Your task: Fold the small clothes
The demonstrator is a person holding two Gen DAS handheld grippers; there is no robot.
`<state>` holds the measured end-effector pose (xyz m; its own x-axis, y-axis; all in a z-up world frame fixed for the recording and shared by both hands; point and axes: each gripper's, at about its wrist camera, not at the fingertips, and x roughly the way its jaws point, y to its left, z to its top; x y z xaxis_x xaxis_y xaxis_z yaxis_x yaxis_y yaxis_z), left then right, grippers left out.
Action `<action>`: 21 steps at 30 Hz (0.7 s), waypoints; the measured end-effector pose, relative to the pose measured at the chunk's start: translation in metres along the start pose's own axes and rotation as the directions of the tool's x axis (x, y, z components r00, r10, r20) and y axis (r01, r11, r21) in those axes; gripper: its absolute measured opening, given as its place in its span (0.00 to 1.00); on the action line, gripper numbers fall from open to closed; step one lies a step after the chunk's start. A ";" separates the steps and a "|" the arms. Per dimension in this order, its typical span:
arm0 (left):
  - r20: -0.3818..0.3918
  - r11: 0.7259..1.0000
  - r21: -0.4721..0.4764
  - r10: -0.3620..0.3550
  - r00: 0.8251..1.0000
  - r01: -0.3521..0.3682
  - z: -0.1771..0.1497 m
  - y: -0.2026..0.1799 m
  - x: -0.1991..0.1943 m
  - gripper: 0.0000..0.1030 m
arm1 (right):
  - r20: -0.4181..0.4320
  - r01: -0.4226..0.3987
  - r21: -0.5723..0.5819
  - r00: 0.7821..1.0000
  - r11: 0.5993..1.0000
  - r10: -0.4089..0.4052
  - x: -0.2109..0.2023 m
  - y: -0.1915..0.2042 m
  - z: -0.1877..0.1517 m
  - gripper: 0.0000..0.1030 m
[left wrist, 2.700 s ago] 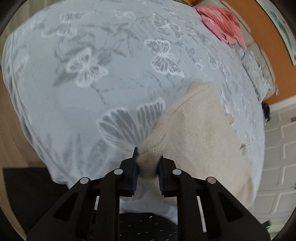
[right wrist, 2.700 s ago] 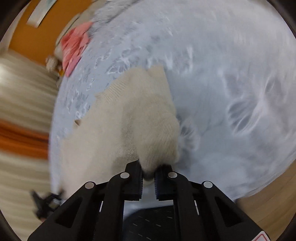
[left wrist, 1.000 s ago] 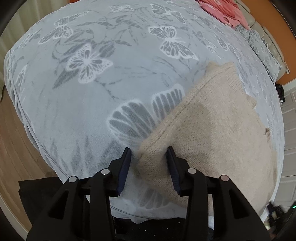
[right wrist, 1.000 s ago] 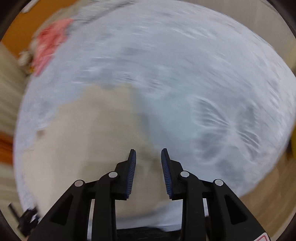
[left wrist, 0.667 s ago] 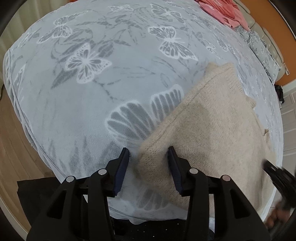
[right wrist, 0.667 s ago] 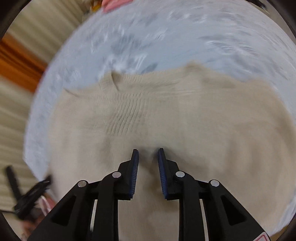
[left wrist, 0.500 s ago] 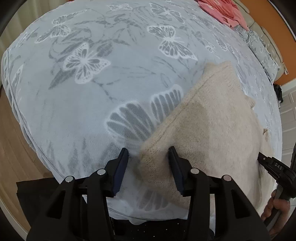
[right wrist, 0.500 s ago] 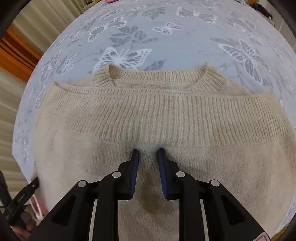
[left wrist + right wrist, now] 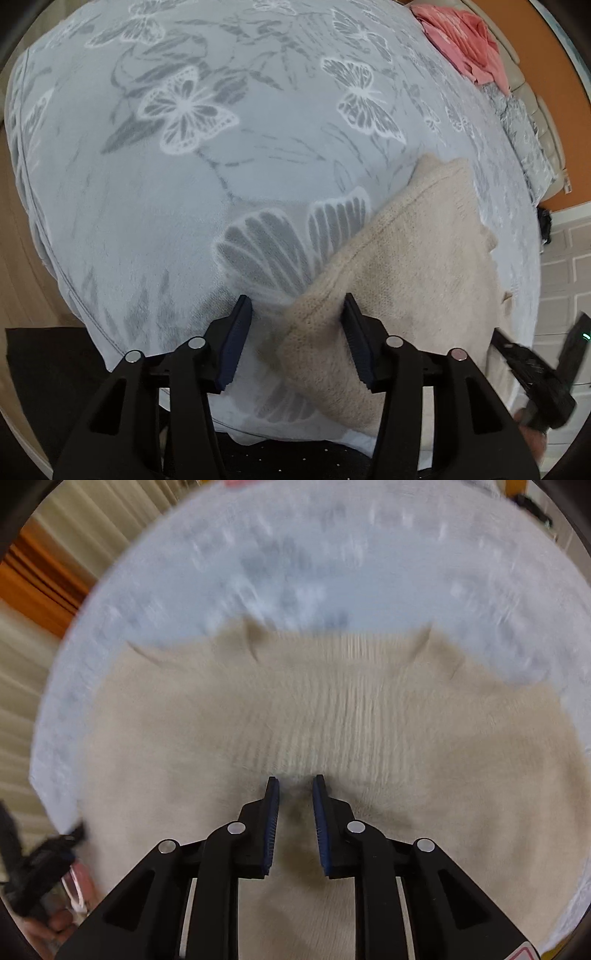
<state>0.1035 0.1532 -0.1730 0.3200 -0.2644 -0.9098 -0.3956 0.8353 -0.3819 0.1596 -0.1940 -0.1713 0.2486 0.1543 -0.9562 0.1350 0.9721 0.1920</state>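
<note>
**Right wrist view: jaws closing over the sweater's middle**

Right wrist view shows the right gripper pointing down at the beige knit sweater, a pucker of knit between its closing jaws; the neckline lies beyond, running crosswise. The left gripper straddles the near folded corner, jaws apart and closing. The butterfly blanket offers open room to the left; the bed edge runs close below.

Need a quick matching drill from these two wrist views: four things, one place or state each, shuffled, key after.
1 beige sweater
2 pink garment
3 left gripper
4 right gripper

a far corner of the bed
b jaws closing over the knit's middle
c lies flat on the butterfly blanket
d jaws closing astride a sweater corner

Pairs: 1-c, 2-a, 3-d, 4-b
</note>
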 end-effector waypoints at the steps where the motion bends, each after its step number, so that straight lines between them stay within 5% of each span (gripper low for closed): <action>1: -0.002 1.000 -0.007 -0.025 1.000 0.025 0.000 -0.002 -0.002 0.23 | 0.025 -0.015 0.017 1.000 1.000 0.014 0.003 -0.004 -0.001 0.14; 4: -0.021 0.991 -0.051 -0.121 0.992 0.120 0.002 -0.007 -0.009 0.12 | 0.018 -0.022 0.043 1.000 0.999 0.021 0.003 -0.005 0.001 0.14; 11: 0.034 0.949 0.058 -0.312 0.950 0.310 -0.002 -0.071 -0.059 0.09 | 0.034 -0.060 0.034 0.998 0.998 0.059 0.001 -0.011 -0.002 0.14; 16: 0.037 0.905 0.206 -0.387 0.921 0.372 -0.019 -0.139 -0.090 0.09 | 0.055 -0.164 0.090 0.986 0.982 0.160 -0.012 -0.027 -0.007 0.14; 21: -0.027 0.846 0.353 -0.417 0.909 0.399 -0.053 -0.207 -0.099 0.09 | 0.195 -0.240 0.157 0.958 0.958 0.208 -0.057 -0.063 -0.044 0.22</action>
<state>0.1080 -0.0188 -0.0122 0.4321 -0.6015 -0.6719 0.0970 0.7717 -0.6285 0.0947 -0.2559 -0.1387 0.4534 0.3159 -0.8334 0.2201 0.8664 0.4481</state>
